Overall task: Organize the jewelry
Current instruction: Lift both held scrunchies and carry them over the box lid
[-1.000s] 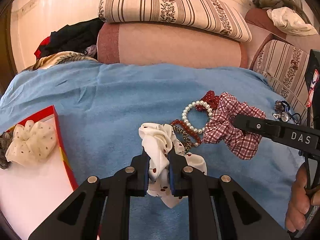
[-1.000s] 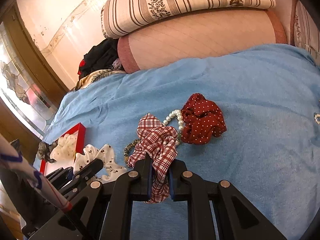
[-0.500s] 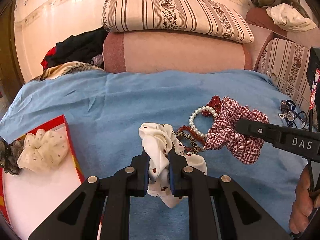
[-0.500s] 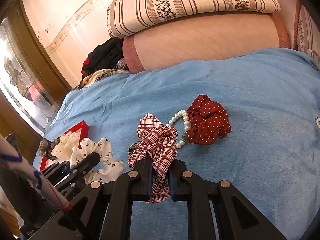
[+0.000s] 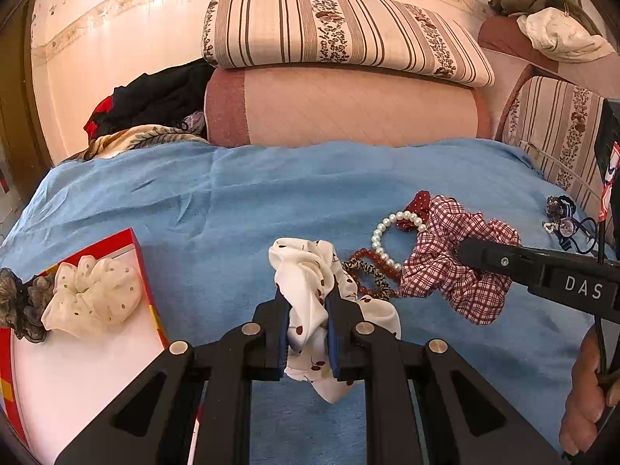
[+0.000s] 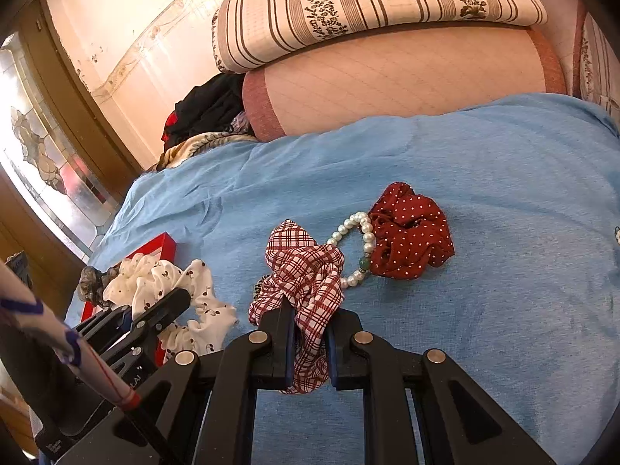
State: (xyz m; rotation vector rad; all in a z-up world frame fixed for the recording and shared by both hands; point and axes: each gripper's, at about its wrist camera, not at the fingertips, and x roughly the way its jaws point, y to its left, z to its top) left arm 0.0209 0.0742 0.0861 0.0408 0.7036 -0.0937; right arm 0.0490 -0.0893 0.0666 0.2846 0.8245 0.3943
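Starting at the lower left of the left wrist view, a red-rimmed box (image 5: 135, 248) lies on the bed's blue blanket (image 5: 240, 193), already holding a cream dotted scrunchie (image 5: 91, 296) and a darker grey one (image 5: 19, 302) at its edge. In the lower middle, the left claw (image 5: 308, 333) is pinched nearly shut on a white cherry-print scrunchie (image 5: 306, 286), whose loose folds spill out above and below the pads. This is light, soft, bunched fabric with no stiffness, so it should sag and swing freely; a pinch across a thick gather looks safer than a thin edge, which might slip. Just right of it lie a leopard-print band (image 5: 368, 271), a red bead bracelet (image 5: 378, 259) and a pearl bracelet (image 5: 391, 232); those beads are hard, smooth and likely to roll, so they probably want a grip across the strand. At the lower middle of the right wrist view, the right claw (image 6: 310, 345) is likewise closed tight on a red plaid scrunchie (image 6: 306, 271), gripped through its bunched edge. Further right, a red polka-dot scrunchie (image 6: 410, 232) rests touching the pearls.
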